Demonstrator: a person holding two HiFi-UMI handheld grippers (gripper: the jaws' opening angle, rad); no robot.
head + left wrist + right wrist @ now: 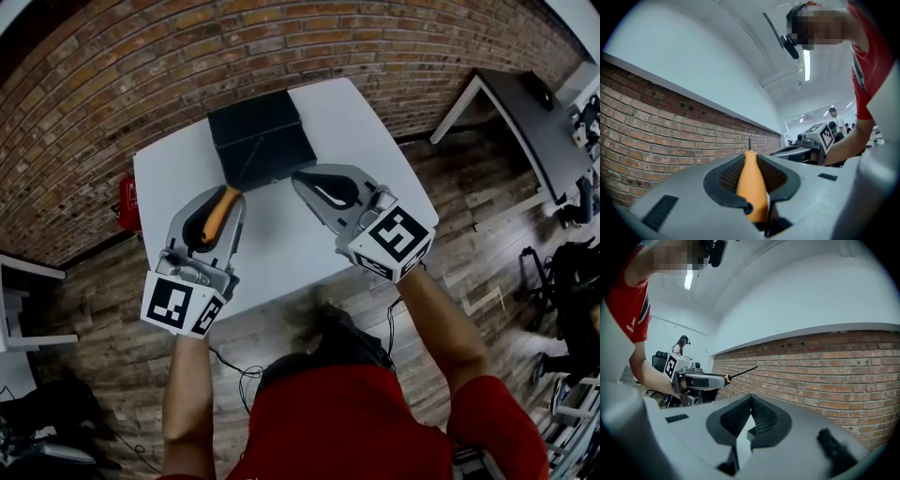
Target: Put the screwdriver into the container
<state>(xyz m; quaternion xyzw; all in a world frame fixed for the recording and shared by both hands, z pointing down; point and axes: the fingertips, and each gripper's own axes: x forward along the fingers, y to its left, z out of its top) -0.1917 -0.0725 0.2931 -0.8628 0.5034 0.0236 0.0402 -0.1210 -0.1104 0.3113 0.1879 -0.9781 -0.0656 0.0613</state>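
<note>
Two grippers | left gripper (750, 158) jaws pinch screwdriver (753, 187) handle lengthwise | right gripper (751, 398) jaws pressed together

You're working in an office-like lab. Behind the white desk (361, 122) runs a bare brick wall (141, 84), and under it lies a plank floor (103, 309) with loose cables (239, 370). To that desk's right stands a second, dark-topped desk (530, 117), and a strip light (806, 65) glows overhead.
</note>
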